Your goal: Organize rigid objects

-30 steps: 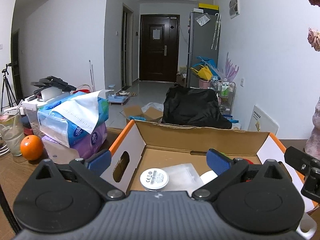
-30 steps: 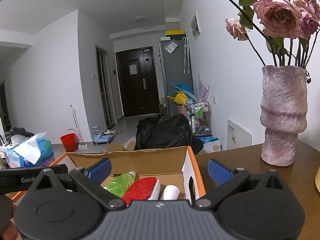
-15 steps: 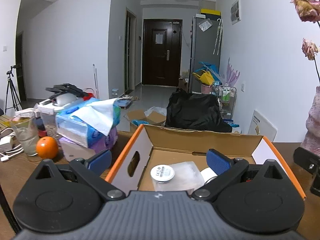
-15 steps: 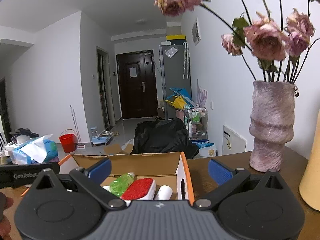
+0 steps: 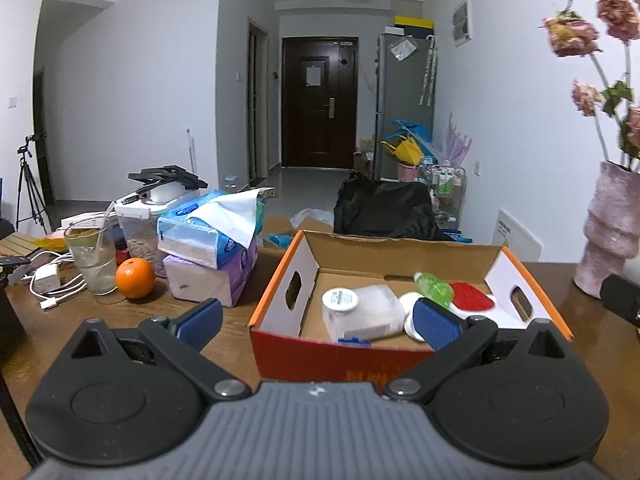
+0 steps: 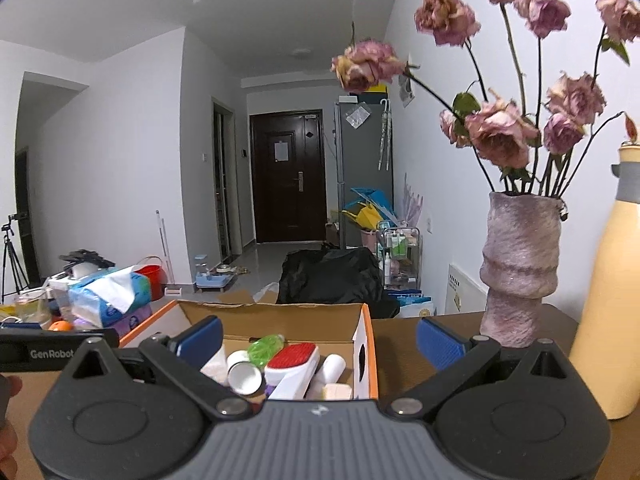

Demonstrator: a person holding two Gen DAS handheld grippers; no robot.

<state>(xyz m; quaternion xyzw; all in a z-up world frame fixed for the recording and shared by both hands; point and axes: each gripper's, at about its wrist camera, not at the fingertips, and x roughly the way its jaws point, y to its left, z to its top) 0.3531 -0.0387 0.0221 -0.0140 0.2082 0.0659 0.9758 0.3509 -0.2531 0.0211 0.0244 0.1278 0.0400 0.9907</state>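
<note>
Both tools are held back from the cardboard box (image 5: pixel 404 258), and neither has anything between its blue pads. The left gripper (image 5: pixel 318 322) has its jaws spread wide, the left pad out over the brown wooden table (image 5: pixel 132 320) and the right pad in front of the box's near right corner. Just ahead of it, inside the box, lie a clear plastic container (image 5: pixel 368 312) with a round white lid (image 5: pixel 340 299) bearing small print too fine to read, a green bottle (image 5: pixel 433 286) and a red-faced brush (image 5: pixel 471 302). The box's red front wall carries faint characters I cannot make out. Ahead and to the left of that gripper sit an orange (image 5: pixel 135 278), a drinking glass (image 5: pixel 91 258) and stacked tissue packs (image 5: pixel 212 248), their blue logos illegible. The right gripper (image 6: pixel 319 342) is likewise wide open and empty, with the box ahead and slightly left of it; from here the green bottle (image 6: pixel 265 349), the red brush (image 6: pixel 294 364) and some white cylinders (image 6: pixel 245 376) show inside. To its far left a black bar of the other tool reads "GenRobot". Ahead and to its right stands a pink textured vase (image 6: pixel 518 264) of dried roses, and further right, nearer the gripper, a yellow bottle (image 6: pixel 612 312).
</note>
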